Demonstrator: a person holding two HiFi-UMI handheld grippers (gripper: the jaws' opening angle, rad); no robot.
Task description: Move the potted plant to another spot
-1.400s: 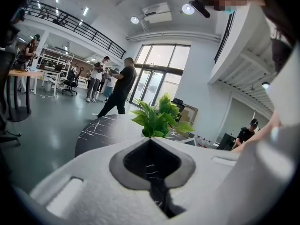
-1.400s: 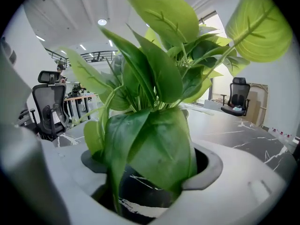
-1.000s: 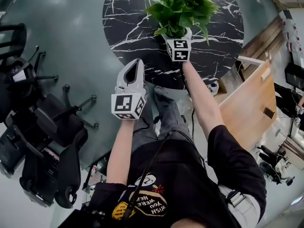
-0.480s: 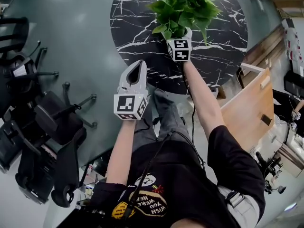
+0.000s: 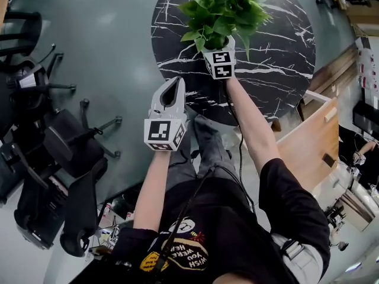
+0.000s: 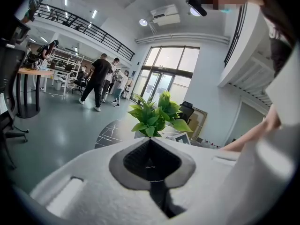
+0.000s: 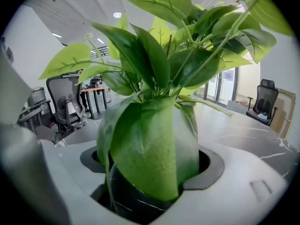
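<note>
The potted plant [image 5: 220, 9], leafy green in a dark marbled pot [image 7: 123, 197], is held above the round black marble table [image 5: 284, 64]. My right gripper [image 5: 219, 41] is shut on the pot, and leaves hide its fingertips in the head view. In the right gripper view the leaves [image 7: 150, 139] fill the space between the jaws. My left gripper [image 5: 174, 84] is shut and empty over the grey floor by the table's near edge. From the left gripper view the plant [image 6: 154, 116] shows just beyond the left gripper [image 6: 151, 149].
Black office chairs [image 5: 53, 158] crowd the floor at the left. A wooden board [image 5: 314, 141] leans at the right of the table. Several people [image 6: 96, 81] stand far off near glass doors.
My right gripper has carried the plant farther in over the table. The left gripper has drifted a little the same way, still shut.
</note>
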